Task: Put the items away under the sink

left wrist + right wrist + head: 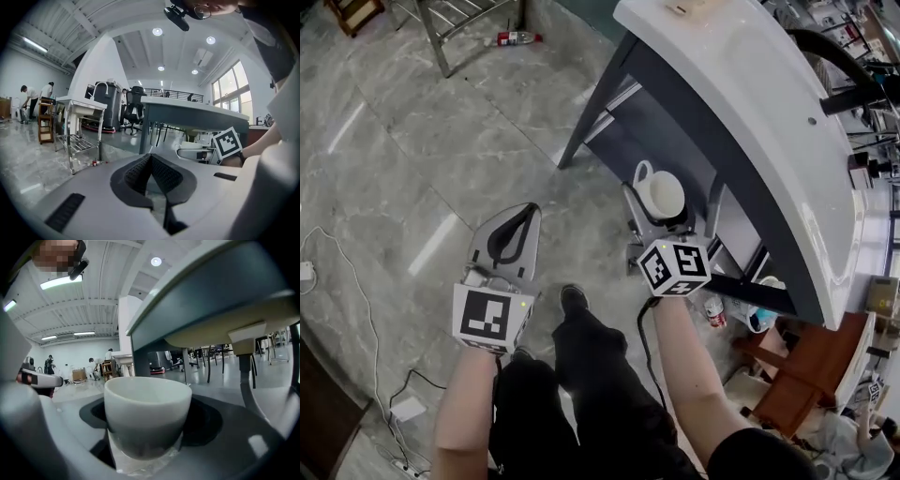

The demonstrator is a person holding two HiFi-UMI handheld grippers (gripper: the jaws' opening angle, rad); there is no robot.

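Note:
A white handled cup (661,194) sits between the jaws of my right gripper (659,214), which is shut on it at the open front of the sink unit. The white curved sink top (750,112) runs along the right, with its dark frame (591,108) below. In the right gripper view the cup (146,413) fills the centre, and the sink's underside (211,301) is overhead. My left gripper (525,208) hangs over the grey floor to the left, shut with nothing in it. Its jaws meet at the tip in the left gripper view (150,157).
Under the sink at the right lie a small bottle (713,311) and a blue and white container (762,317). A wooden stool (802,375) stands beyond. A metal rack (459,23) and a bottle (514,38) are far left. Cables (356,309) cross the floor. A person's legs are below.

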